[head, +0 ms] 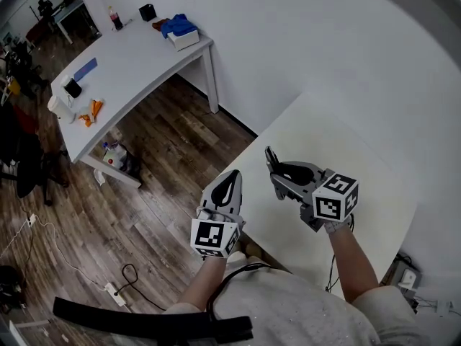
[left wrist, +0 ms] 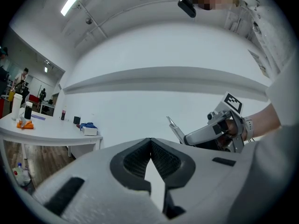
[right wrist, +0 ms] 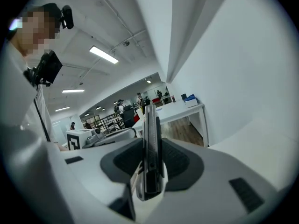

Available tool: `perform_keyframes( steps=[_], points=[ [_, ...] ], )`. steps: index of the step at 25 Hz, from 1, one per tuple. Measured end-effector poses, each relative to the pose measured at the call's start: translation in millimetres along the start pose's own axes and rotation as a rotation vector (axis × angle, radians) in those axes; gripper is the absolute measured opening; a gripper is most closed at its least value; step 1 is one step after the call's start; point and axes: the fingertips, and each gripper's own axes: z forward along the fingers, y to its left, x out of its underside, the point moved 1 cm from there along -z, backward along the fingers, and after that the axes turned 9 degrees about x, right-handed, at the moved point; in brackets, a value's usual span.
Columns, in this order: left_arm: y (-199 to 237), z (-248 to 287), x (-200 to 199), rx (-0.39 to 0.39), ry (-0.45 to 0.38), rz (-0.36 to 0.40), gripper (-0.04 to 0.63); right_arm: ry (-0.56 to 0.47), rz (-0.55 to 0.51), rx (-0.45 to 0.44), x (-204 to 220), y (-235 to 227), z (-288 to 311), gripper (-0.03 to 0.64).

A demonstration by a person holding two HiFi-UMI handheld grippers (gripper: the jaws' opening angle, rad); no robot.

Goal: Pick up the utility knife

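**benchrat:** If you start with the room, head view has a pale tabletop (head: 360,150) at lower right, tight against a white wall (head: 310,42). To its left there's wood-plank floor (head: 173,171). Upper left of the frame is a second white table (head: 137,67) with a blue cloth (head: 178,26), a dark bottle (head: 115,18) and an orange thing (head: 91,111) on it. There's also a power strip (head: 115,291) on the floor at lower left.

**tongs_guy:** ok but where's the utility knife (right wrist: 150,122)?

**benchrat:** Up off the tabletop, clamped in the right gripper (right wrist: 150,146). Its own view shows the knife edge-on, a pad pressed to each flat side and the jaws only partly apart. Head view just gives you a thin sliver poking out past the tips.

**tongs_guy:** and the left gripper (left wrist: 150,141)?

**benchrat:** Its jaws are closed tip to tip with nothing in them, and you only see that in the left gripper view. That view also catches the other gripper side-on at the right. The right gripper view adds ceiling strip lights (right wrist: 103,55) and people (right wrist: 120,105) far back.
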Motion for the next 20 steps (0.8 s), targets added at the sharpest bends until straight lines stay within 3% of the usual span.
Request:
perform_keyframes(
  steps=[6,11,20],
  points=[
    [7.2,-4.6,-7.3,-0.023,0.007,0.014,0.006,-0.013,0.111,-0.004,15.3,2.3,7.9,0.130],
    [-2.3,-12.5,3.9,-0.014,0.024,-0.006,0.006,-0.024,0.213,0.055,36.9,-6.2,-2.9,0.130],
    [-1.5,-7.9,3.0,-0.016,0.013,0.025,0.006,-0.046,0.218,0.108,41.0,-18.5,0.3,0.130]
  ],
)
